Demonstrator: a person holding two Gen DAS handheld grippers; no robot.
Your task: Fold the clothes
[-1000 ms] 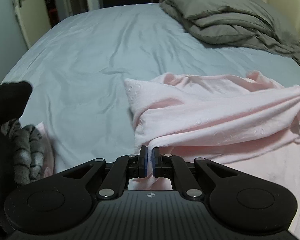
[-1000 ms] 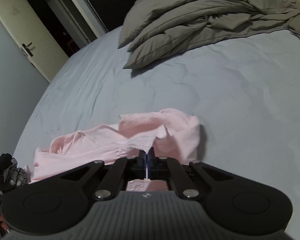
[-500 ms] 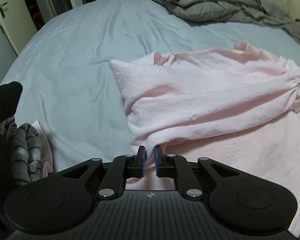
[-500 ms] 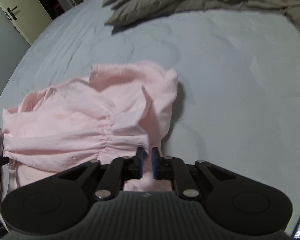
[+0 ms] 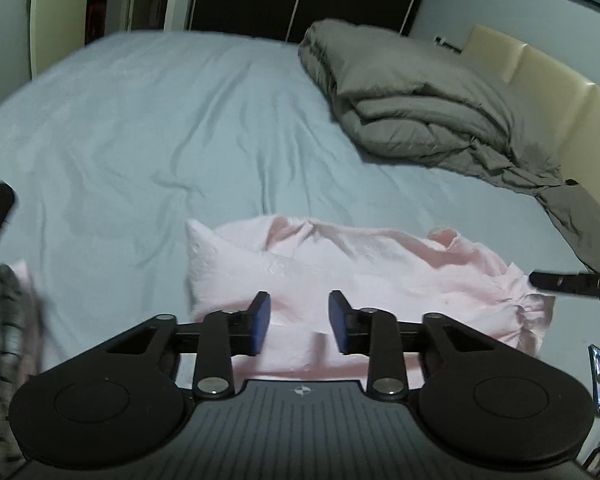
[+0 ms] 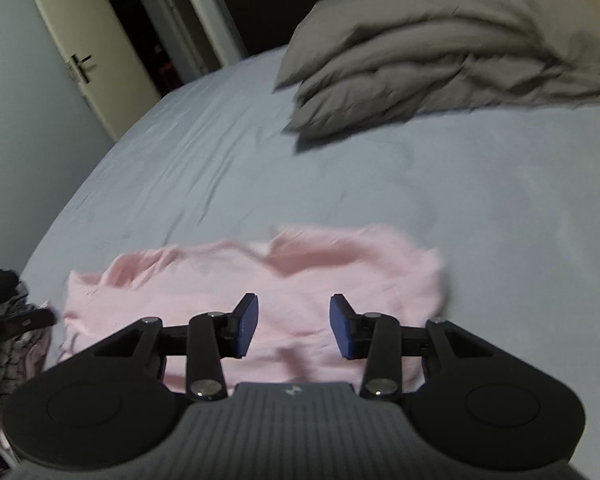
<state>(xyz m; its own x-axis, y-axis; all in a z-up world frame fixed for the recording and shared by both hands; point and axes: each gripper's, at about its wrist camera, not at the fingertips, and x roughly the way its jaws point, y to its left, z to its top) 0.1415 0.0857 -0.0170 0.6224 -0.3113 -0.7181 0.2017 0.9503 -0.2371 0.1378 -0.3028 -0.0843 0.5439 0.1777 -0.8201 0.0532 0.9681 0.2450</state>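
Note:
A pale pink garment (image 5: 360, 272) lies folded over on the blue bed sheet (image 5: 160, 128), its near edge under my grippers. In the left wrist view my left gripper (image 5: 299, 320) is open above the garment's left part, nothing between its blue pads. In the right wrist view the same pink garment (image 6: 300, 276) spreads in front of my right gripper (image 6: 294, 328), which is open and empty too. The tip of the right gripper (image 5: 572, 282) shows at the garment's right end in the left wrist view.
A bunched grey duvet (image 5: 412, 104) lies at the back right of the bed, by the cream headboard (image 5: 548, 84). A pile of dark and striped clothes (image 6: 4, 320) sits at the left edge. A door (image 6: 84, 44) stands at the far left.
Both grippers held the pink garment's edge a second ago, lowered it onto the bed, then opened and let it go. Both have drawn back and tilted up.

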